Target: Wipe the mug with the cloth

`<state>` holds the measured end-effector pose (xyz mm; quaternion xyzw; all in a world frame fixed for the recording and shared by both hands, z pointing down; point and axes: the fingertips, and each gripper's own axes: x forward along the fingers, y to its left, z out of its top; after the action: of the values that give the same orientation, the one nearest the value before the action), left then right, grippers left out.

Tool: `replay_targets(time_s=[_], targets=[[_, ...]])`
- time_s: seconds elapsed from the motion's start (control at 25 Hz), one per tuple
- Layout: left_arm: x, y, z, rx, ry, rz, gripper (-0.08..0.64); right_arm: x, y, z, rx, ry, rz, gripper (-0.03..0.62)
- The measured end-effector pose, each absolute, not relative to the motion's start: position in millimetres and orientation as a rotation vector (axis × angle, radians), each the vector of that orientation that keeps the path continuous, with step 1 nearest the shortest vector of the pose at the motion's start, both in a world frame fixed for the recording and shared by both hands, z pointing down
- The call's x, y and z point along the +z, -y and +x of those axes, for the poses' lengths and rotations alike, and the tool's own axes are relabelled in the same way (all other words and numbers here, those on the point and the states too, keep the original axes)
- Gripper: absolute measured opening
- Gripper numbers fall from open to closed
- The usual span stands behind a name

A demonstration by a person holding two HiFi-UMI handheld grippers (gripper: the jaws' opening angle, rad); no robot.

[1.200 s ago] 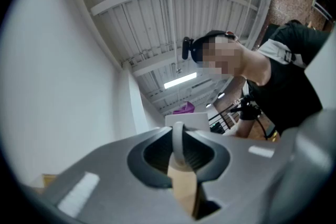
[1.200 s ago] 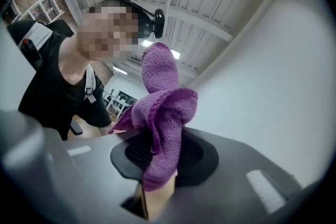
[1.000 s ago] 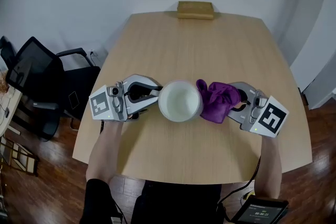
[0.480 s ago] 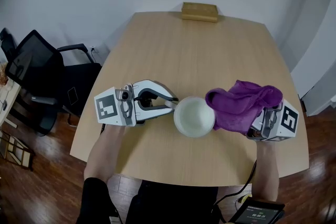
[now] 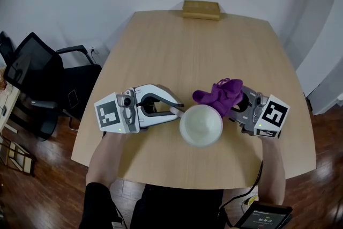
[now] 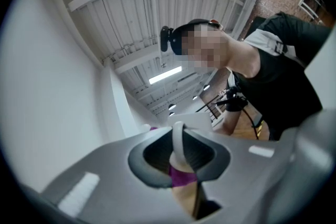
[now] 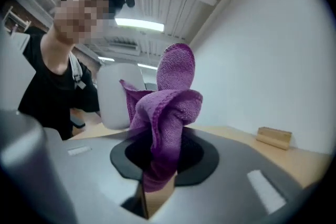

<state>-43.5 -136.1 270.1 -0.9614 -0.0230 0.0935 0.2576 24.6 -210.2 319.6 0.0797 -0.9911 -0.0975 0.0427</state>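
The mug (image 5: 201, 125), mouth up, is clenched at its left side by the left gripper (image 5: 179, 110); the purple cloth (image 5: 218, 95), pinched in the right gripper (image 5: 232, 106), bunches at the mug's far-right rim. Wiping likely means sweeping the cloth leftward across the mug.

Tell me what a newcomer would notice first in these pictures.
The bright purple cloth stands out most, bunched up in the shut jaws of the right gripper, right beside the white mug near the front edge of the table. The left gripper grips that mug by its handle from the other side. A small wooden block sits alone at the far edge.
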Motion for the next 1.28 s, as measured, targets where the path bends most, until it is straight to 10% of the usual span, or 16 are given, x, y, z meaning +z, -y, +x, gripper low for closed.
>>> replay_targets(time_s=[1.28], targets=[[245,176,-33,-0.140,-0.730,-1.900,0.041,246,210,66,0.927,3.610,-0.160,0.077]])
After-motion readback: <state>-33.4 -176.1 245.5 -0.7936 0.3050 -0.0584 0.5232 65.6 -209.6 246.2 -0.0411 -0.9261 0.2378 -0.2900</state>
